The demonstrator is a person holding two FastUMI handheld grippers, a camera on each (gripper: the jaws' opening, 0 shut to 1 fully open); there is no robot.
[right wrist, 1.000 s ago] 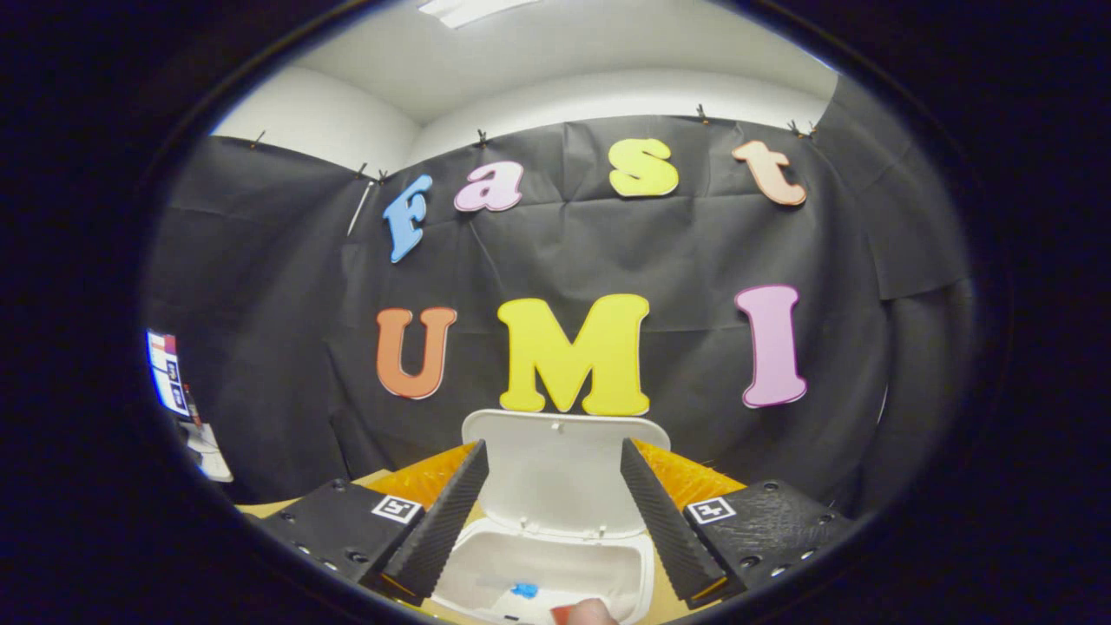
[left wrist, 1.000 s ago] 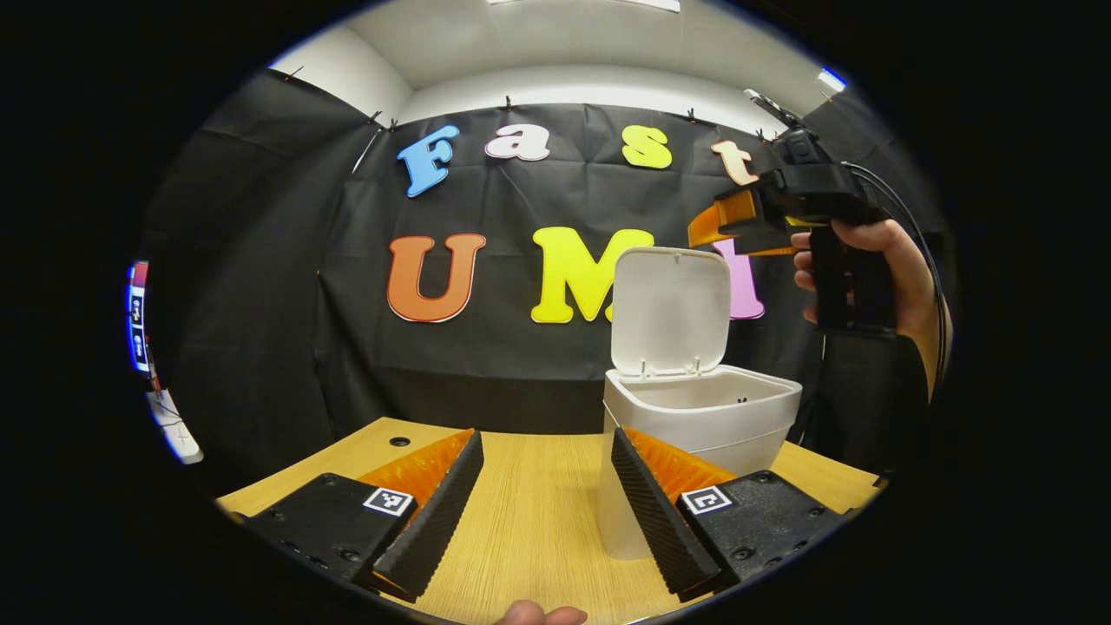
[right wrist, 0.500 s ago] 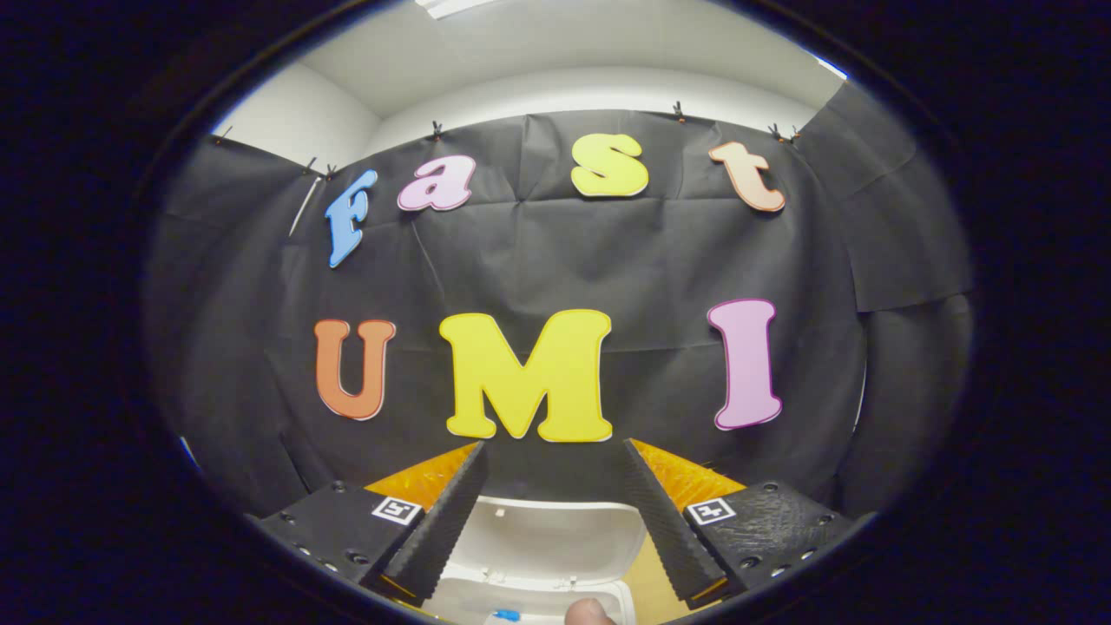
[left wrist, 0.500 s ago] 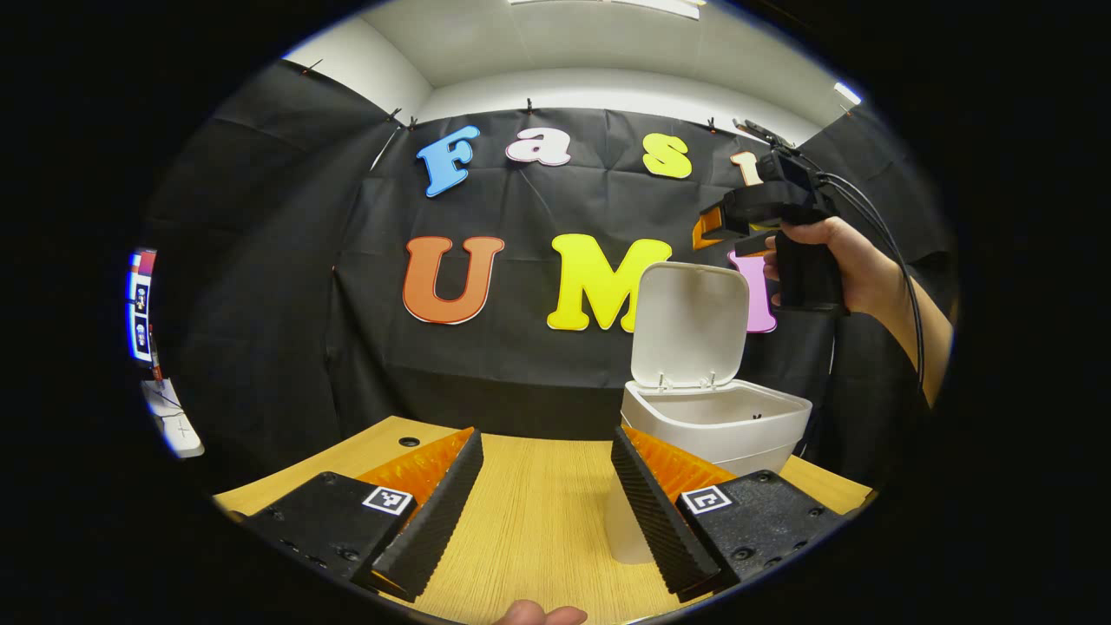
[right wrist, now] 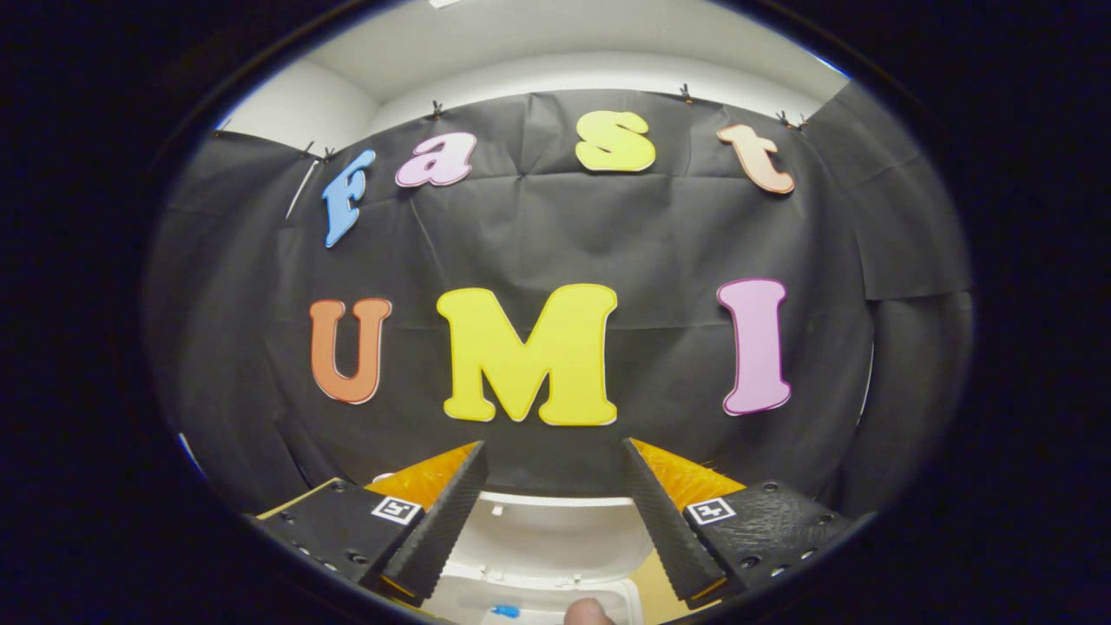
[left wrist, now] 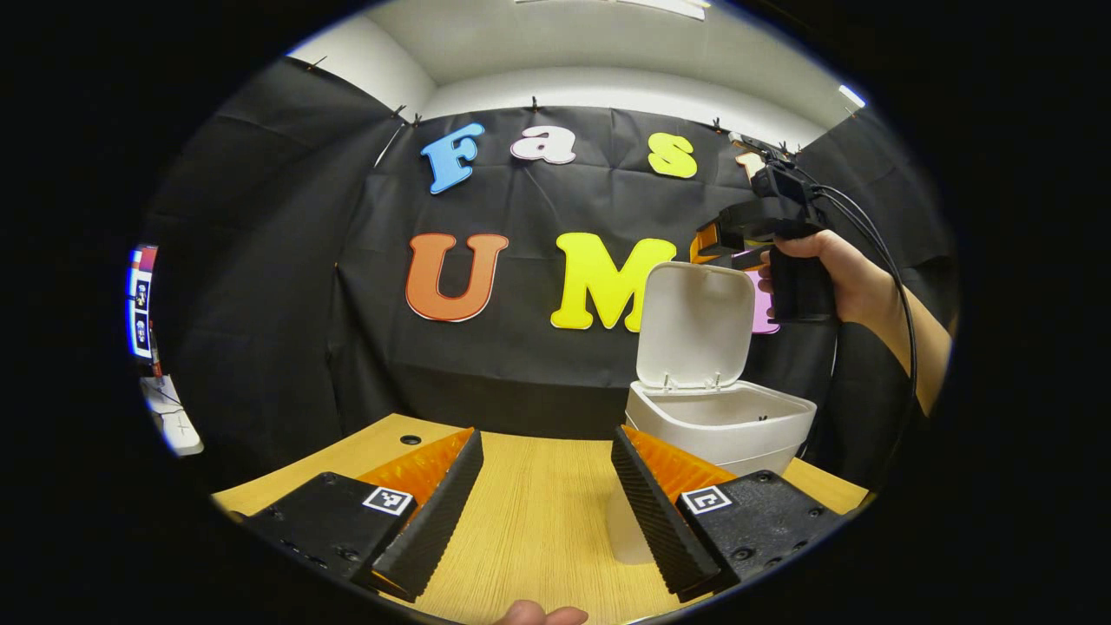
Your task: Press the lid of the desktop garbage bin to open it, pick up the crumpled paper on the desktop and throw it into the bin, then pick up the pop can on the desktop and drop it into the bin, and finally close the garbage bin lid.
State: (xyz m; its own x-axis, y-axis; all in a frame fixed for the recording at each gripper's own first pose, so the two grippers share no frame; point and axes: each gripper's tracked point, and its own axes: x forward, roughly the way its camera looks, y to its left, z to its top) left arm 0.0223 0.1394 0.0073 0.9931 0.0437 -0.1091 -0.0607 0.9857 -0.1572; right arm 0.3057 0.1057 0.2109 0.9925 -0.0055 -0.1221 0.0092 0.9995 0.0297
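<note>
On the table, my left tool hovers low with its jaws spread wide, holding nothing. The bin stands just right of it, lid upright and open. Above the lid's top edge I see my right tool in a hand, fingers apart and empty too. From the right gripper view, that tool looks down past the raised lid; a blue scrap shows inside the bin. Paper and can: I can't tell where they lie

wooden table, black cloth wall, white ceiling
</note>
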